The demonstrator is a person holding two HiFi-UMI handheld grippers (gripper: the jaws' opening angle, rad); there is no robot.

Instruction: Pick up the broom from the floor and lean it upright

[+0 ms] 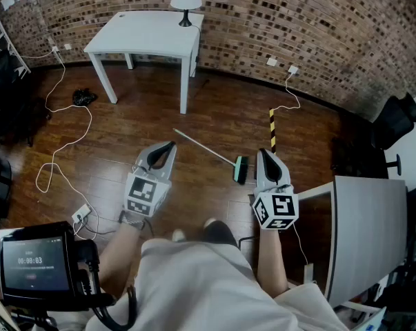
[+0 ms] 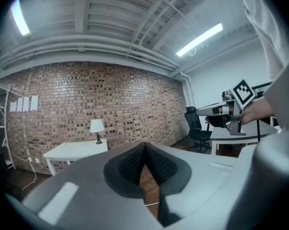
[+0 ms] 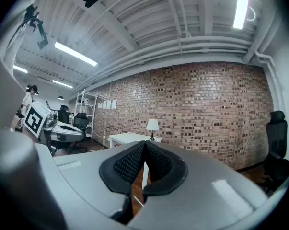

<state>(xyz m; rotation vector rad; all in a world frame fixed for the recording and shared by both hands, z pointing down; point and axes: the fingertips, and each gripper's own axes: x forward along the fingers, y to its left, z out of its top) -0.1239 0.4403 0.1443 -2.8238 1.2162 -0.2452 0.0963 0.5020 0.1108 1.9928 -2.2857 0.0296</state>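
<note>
The broom [image 1: 214, 152] lies flat on the wooden floor, its thin white handle running up-left and its green head [image 1: 241, 169] toward me. My left gripper [image 1: 171, 145] is held level to the left of the handle, its jaws shut with nothing between them. My right gripper [image 1: 263, 152] hovers level just right of the green head, also shut and empty. In the left gripper view the jaw tips [image 2: 144, 147] meet, and the same shows in the right gripper view [image 3: 144, 145]. Neither gripper touches the broom.
A white table [image 1: 147, 33] with a lamp [image 1: 185, 0] stands against the brick wall ahead. White cables [image 1: 64, 140] snake over the floor at left. A yellow-black striped post [image 1: 272, 129] lies beyond the broom head. A grey desk [image 1: 370, 219] and a black chair [image 1: 394, 119] are at right.
</note>
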